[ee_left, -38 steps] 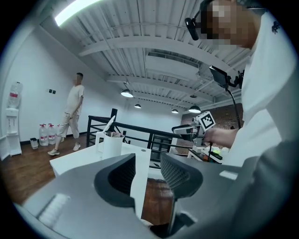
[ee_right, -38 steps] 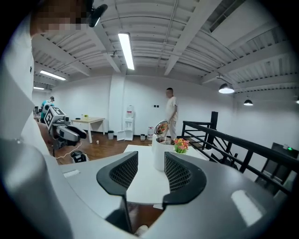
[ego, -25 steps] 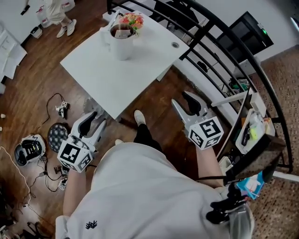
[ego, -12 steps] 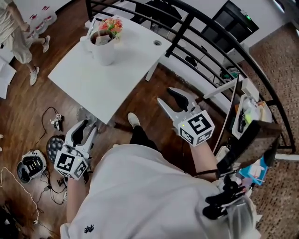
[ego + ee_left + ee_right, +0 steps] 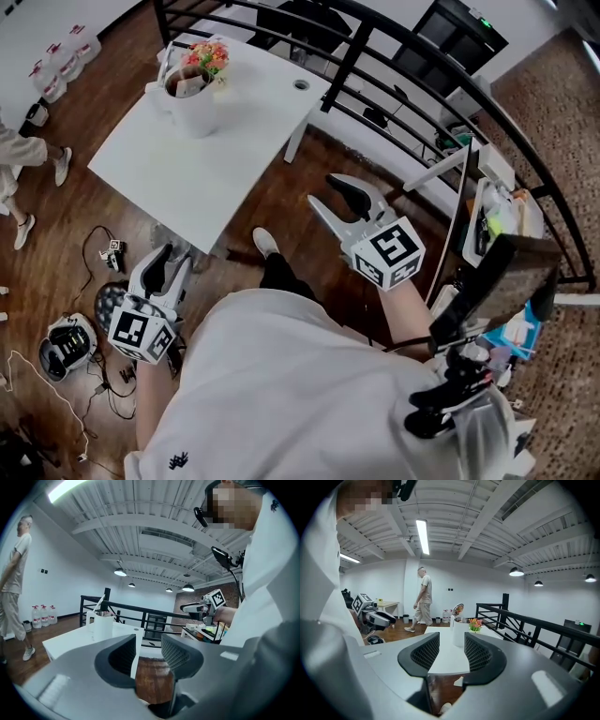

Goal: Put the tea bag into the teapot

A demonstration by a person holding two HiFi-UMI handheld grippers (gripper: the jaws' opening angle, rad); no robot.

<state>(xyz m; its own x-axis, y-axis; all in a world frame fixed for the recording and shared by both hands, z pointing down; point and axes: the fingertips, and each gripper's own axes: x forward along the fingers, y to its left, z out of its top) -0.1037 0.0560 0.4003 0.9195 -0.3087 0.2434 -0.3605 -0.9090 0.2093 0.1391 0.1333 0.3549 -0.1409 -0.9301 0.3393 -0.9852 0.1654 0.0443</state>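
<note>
A tall white teapot (image 5: 192, 98) with its lid tipped up stands at the far end of the white table (image 5: 216, 164), next to a small bunch of flowers (image 5: 208, 54). It also shows as the teapot (image 5: 102, 626) in the left gripper view and the teapot (image 5: 459, 631) in the right gripper view. I cannot pick out a tea bag in any view. My left gripper (image 5: 165, 268) hangs open and empty over the floor, short of the table's near corner. My right gripper (image 5: 339, 199) is held over the floor right of the table, its jaws closing on nothing.
A black railing (image 5: 403, 84) runs behind and to the right of the table. A cluttered side shelf (image 5: 502, 220) stands at the right. Cables and devices (image 5: 66, 342) lie on the wood floor at the left. A person (image 5: 423, 599) walks beyond the table, near water bottles (image 5: 56, 67).
The view has swung, so the table sits further up and left. Both grippers have drifted left in the head view, the left one lower. The walking person has moved to the left edge.
</note>
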